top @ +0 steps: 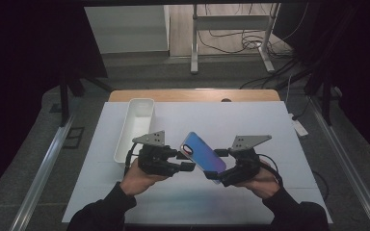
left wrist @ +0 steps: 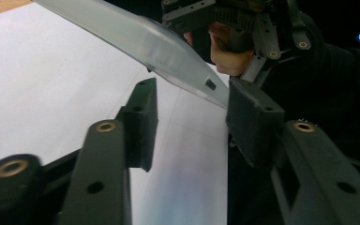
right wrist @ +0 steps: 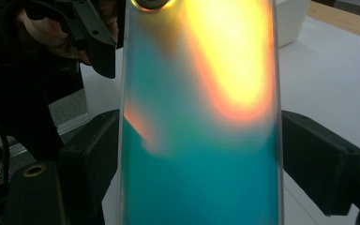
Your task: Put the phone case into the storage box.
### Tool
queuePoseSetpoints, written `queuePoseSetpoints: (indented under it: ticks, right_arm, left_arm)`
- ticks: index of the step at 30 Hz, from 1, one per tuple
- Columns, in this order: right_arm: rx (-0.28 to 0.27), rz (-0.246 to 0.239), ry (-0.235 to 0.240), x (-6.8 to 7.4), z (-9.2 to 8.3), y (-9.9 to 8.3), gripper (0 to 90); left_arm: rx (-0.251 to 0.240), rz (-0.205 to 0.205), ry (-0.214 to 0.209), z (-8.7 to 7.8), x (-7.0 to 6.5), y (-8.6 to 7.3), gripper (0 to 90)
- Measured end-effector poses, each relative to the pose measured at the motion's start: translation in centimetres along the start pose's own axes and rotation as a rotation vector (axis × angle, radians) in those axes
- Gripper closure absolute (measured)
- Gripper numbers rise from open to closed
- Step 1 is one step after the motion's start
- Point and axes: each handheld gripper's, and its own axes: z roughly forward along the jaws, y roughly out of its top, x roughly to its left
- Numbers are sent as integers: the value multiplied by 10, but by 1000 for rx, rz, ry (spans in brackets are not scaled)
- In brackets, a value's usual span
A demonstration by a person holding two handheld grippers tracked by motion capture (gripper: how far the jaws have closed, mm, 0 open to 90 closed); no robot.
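held above the white table (top: 250, 120), between both hands: an iridescent phone case (top: 203, 155), tilted. clamped across its width by the right gripper (right wrist: 199, 154), pads pressing both long edges. left gripper (left wrist: 192, 124) apart, jaws set either side of the case's edge without clearly touching. standing to the left on the table, well apart: a white tray (top: 136, 126).

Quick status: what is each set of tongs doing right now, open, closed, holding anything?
Left tongs: open, no grip; phone case edge hangs just past the pads.
Right tongs: closed on the phone case's sides, holding it above the table.
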Motion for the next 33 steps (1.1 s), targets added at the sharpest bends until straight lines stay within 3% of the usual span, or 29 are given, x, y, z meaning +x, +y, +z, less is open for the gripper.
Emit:
queuePoseSetpoints:
  ticks: [9,18,22,33]
  right_arm:
    - [1,0,11,0,0,0,169]
    - [10,4,32,-1,2,-2,169]
    - [13,6,45,-2,3,-2,169]
    - [38,1,133,-4,8,-5,162]
  left_arm:
    - [1,-2,-47,0,0,0,664]
    - [-5,-7,-85,0,1,-1,698]
    - [-4,-14,-100,-1,3,-2,776]
    - [2,35,-204,1,3,-2,864]
